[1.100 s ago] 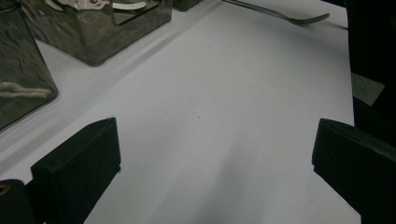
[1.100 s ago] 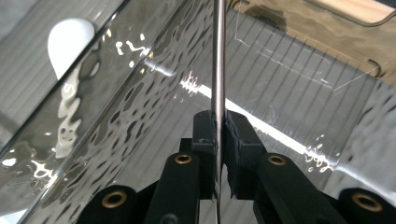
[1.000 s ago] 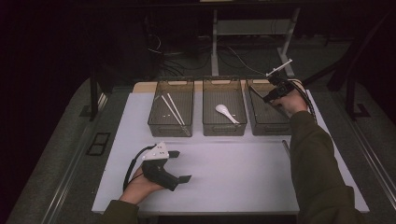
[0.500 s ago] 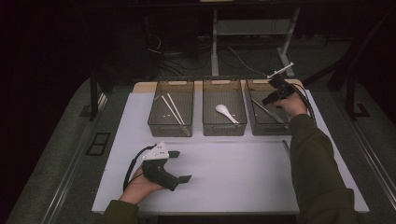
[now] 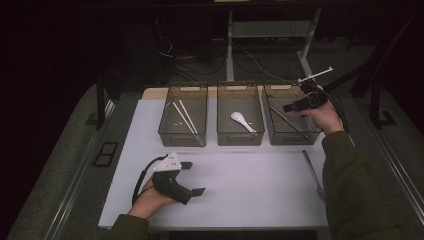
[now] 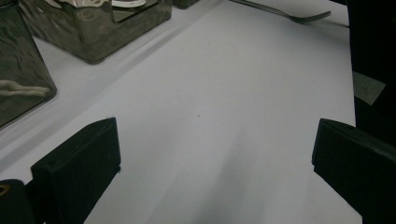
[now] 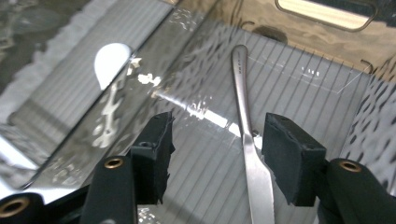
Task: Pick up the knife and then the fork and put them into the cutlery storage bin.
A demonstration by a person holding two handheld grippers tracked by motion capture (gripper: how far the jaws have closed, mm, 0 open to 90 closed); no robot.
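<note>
Right tool (image 7: 217,158) open over knife (image 7: 247,140); blade tip cut off btm.

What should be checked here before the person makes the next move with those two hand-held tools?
1. Right gripper open: ok, jaws stand apart.
2. Knife lies in the right bin: ok, flat on the ribbed floor, apart from both jaws.
3. Fork on the table is free to pick up: ok, nothing lies on it.
4. Left gripper open and holding nothing: ok, bare table between its jaws.
5. Spoon in the middle bin, chopsticks in the left bin: ok.
6. Right hand's path to the fork: cannot tell.
</note>
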